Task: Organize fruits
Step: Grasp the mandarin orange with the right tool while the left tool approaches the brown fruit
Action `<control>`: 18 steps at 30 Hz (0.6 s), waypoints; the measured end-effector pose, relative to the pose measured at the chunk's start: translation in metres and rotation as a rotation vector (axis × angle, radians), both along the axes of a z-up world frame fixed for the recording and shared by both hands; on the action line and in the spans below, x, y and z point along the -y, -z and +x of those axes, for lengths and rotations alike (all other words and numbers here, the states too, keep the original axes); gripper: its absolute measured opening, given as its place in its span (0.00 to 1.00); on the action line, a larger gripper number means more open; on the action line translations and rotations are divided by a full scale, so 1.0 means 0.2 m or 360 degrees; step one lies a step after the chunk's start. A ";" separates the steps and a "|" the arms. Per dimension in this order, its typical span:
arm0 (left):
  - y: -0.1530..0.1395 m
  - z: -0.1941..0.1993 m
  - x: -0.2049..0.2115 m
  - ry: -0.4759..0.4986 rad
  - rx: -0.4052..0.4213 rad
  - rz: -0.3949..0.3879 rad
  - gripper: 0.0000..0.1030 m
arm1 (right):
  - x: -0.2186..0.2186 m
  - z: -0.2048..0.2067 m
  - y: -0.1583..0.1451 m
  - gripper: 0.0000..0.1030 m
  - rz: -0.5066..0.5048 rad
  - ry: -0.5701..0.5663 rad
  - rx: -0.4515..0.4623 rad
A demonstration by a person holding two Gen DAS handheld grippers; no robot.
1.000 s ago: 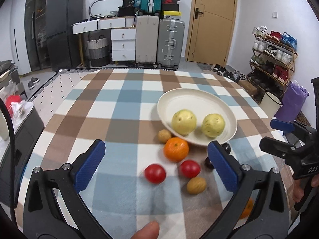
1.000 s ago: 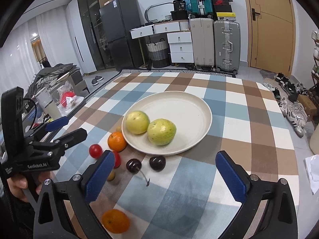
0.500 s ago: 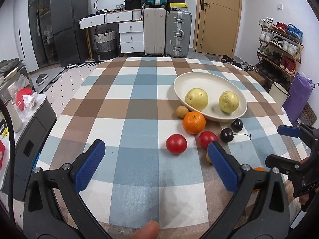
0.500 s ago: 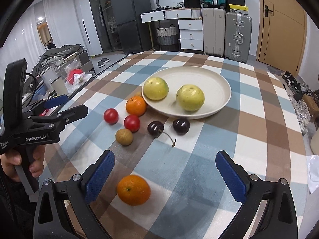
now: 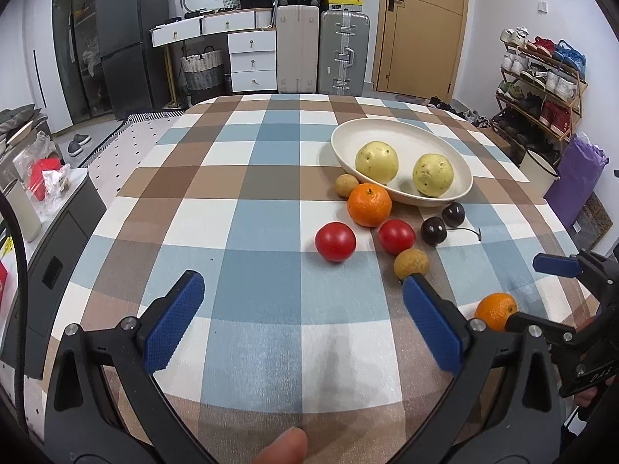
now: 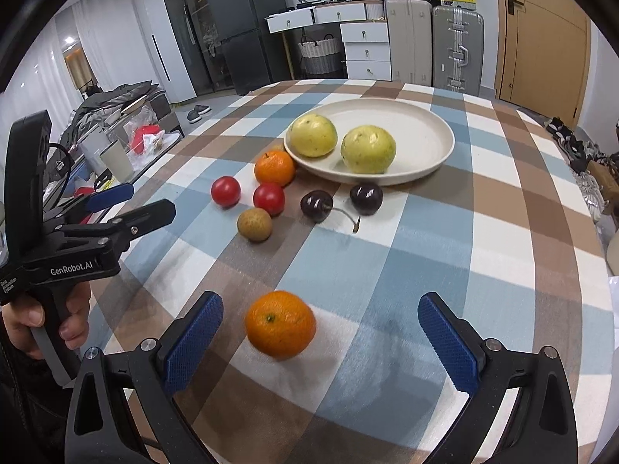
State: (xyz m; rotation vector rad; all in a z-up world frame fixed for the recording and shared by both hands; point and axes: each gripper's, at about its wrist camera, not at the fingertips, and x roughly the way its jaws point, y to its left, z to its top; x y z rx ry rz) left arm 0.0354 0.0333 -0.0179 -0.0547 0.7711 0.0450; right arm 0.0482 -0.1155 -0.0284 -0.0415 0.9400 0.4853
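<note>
Walls: white.
Door point(image 5: 421, 27): tan wood, upper right.
Suitcases point(image 5: 344, 52): upright, top centre.
Drawers point(image 5: 251, 60): white, beside the suitcases.
Fridge point(image 5: 127, 38): dark, upper left.
Shoe rack point(image 5: 541, 85): right edge.
Tablecloth point(image 5: 263, 193): checked blue, brown, white.

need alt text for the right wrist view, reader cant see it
An open right gripper hovers low over a checked tablecloth, an orange just ahead between its fingers. Beyond lie a plate with two yellow fruits, another orange, two tomatoes, two cherries and a small brown fruit; the left gripper is at left.

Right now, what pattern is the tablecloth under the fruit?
The tablecloth is a check of blue, brown and white squares, clearest in the left wrist view.
</note>
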 end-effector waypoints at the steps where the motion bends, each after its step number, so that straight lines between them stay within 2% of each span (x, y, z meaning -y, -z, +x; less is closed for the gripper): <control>1: 0.00 -0.01 0.00 0.0009 0.0001 0.0002 1.00 | 0.00 -0.01 0.01 1.00 -0.0003 -0.0002 -0.0010; 12: 0.02 -0.03 0.06 0.0093 -0.0023 0.0032 1.00 | -0.06 -0.04 0.07 0.97 -0.0018 -0.0059 -0.0036; 18: 0.05 0.00 0.12 0.0169 -0.0042 0.0011 1.00 | -0.09 -0.05 0.08 0.79 -0.0029 -0.0095 -0.0031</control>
